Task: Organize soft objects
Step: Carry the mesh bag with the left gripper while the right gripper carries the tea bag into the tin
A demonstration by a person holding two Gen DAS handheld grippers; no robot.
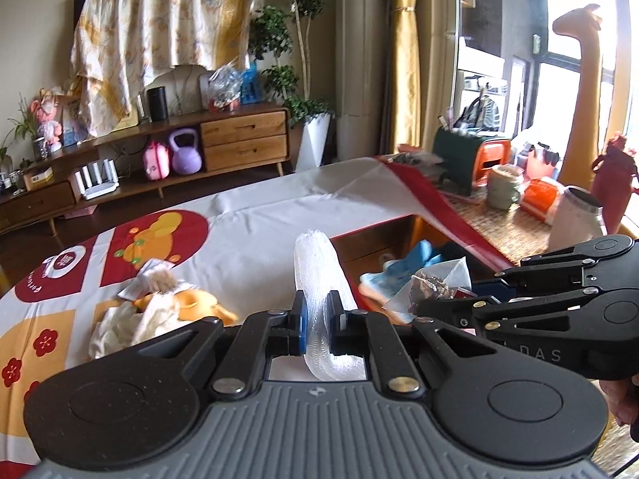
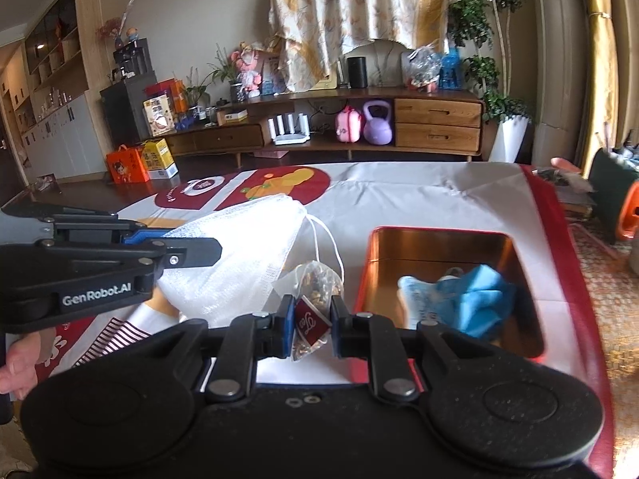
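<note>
Left tongs (image 1: pixel 317 321) pinch white mesh pouch (image 1: pixel 319 275) | right tongs (image 2: pixel 310 325) pinch tea sachet (image 2: pixel 313 299) | next, likely: sachet into pouch.

Each camera sits close behind its own gripper, tilted down over the table (image 1: pixel 259 231); both share the sideboard (image 2: pixel 437 123) beyond.

The mesh bag (image 2: pixel 247 255) is white netted cloth, rough. The tin box (image 2: pixel 451 247) is glossy metal. The tea sachet (image 2: pixel 315 303) is clear plastic. The sideboard (image 2: pixel 437 123) is smooth wood.
</note>
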